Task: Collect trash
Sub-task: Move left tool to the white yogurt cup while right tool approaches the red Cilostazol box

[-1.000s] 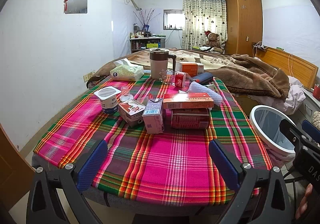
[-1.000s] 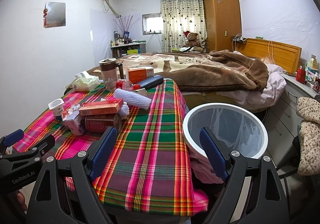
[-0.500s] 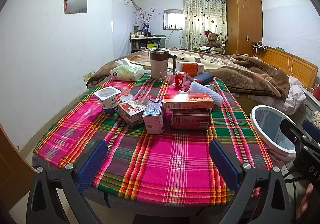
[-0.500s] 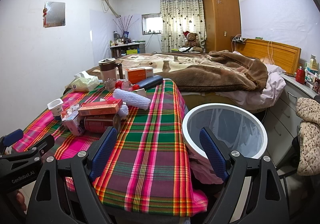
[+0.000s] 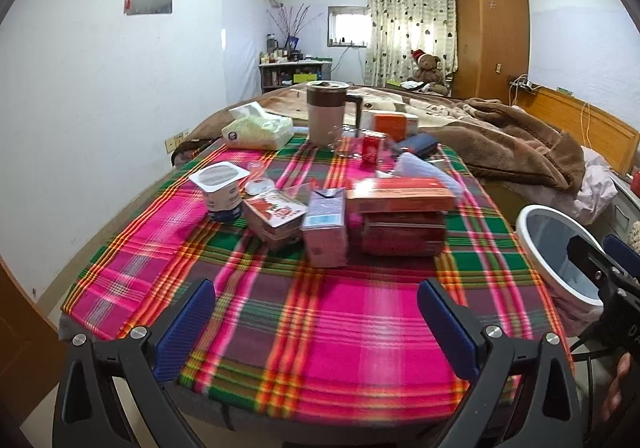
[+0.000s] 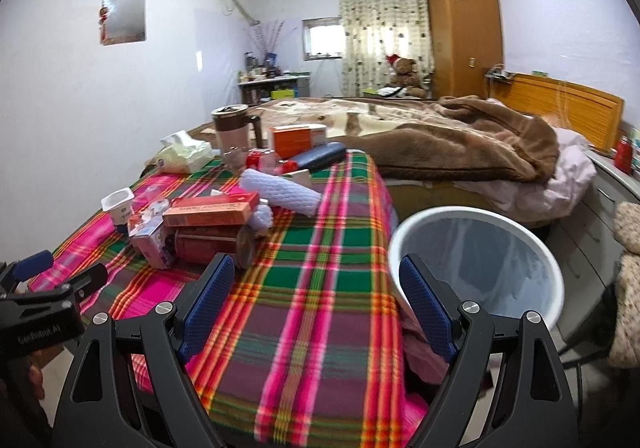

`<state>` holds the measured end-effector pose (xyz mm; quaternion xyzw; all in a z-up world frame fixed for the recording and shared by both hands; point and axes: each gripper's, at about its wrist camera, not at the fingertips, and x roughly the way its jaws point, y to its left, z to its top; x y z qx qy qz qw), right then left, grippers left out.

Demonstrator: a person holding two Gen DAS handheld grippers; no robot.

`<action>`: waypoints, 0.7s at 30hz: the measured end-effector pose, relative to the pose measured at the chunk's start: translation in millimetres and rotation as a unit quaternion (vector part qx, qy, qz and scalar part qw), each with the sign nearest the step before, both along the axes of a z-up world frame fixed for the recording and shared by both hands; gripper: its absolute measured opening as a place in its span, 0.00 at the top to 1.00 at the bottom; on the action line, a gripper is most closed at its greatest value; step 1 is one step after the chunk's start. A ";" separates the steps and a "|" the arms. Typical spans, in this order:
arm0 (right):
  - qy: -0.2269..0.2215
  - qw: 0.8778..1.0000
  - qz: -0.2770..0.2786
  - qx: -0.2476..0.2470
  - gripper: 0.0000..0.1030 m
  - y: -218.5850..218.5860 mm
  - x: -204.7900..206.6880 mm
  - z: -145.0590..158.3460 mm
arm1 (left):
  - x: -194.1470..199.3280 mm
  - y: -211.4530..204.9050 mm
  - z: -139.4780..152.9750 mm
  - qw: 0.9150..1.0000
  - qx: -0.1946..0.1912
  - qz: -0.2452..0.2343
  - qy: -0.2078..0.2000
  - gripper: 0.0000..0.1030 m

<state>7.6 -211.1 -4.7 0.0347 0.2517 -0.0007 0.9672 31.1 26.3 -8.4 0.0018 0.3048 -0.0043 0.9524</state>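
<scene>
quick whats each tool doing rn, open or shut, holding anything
Left tool: open, holding nothing, over the plaid tablecloth.
Right tool: open, holding nothing, beside the white bin.

The can (image 6: 214, 246) lies half hidden under the red box (image 6: 212, 209); its label is blurred. The bin (image 5: 560, 252) is cut by the other gripper; shelf clutter (image 5: 286, 65) is too small to tell.

Both grippers: black angular frames, silver screws at the joints, blue textured pads on the fingers (image 5: 184, 328). White "GenRobot.AI" lettering on the left gripper (image 6: 64, 280), seen at nine o'clock.
</scene>
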 end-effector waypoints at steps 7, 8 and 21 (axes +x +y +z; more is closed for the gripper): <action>0.008 0.998 0.061 0.006 0.16 19.4 38.5 -5.0 | 36.2 38.6 -6.4 1.000 -0.006 0.026 0.011 0.00; 0.009 0.998 0.068 0.007 0.16 22.5 41.9 -5.6 | 40.2 44.3 -7.1 1.000 -0.010 0.026 0.012 0.00; 0.026 0.987 0.161 -0.012 0.16 66.7 102.7 0.1 | 124.2 110.2 -19.9 0.997 -0.010 0.052 0.047 0.00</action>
